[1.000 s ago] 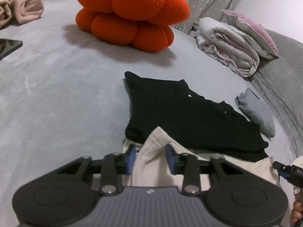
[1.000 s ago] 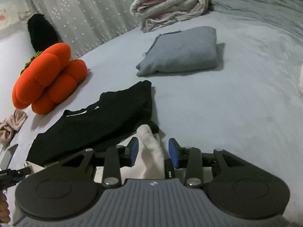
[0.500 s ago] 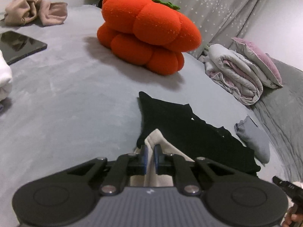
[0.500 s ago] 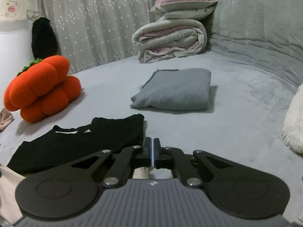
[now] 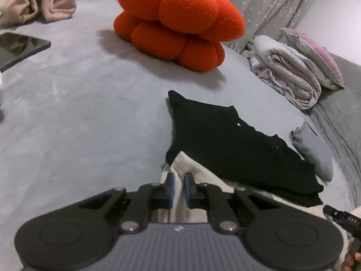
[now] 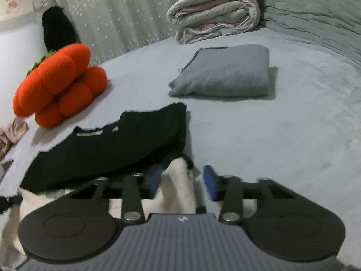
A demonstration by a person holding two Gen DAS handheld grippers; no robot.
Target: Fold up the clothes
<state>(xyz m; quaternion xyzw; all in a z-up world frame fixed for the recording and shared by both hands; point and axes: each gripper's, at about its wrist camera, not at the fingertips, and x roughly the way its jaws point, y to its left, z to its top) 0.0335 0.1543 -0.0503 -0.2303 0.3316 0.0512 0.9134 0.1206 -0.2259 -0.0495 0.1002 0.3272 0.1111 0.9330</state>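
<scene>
A cream garment (image 5: 198, 176) lies on the grey bed, partly under a folded black garment (image 5: 232, 140). My left gripper (image 5: 179, 189) is shut on a corner fold of the cream garment. In the right wrist view my right gripper (image 6: 182, 180) is open, with the other corner of the cream garment (image 6: 178, 185) lying between its blue pads. The black garment (image 6: 108, 144) lies just beyond it. The right gripper's tip also shows at the left wrist view's lower right edge (image 5: 343, 219).
An orange pumpkin cushion (image 5: 178, 22) sits at the back. A folded grey garment (image 6: 225, 72) lies to the right, with a rolled quilt (image 6: 214, 9) behind it. A dark tablet (image 5: 18, 47) and a beige garment (image 5: 36, 6) lie at the far left.
My right gripper was shut half a second ago and has opened, with the cream corner now loose between its pads. My left gripper stays shut on its corner and has lowered slightly.
</scene>
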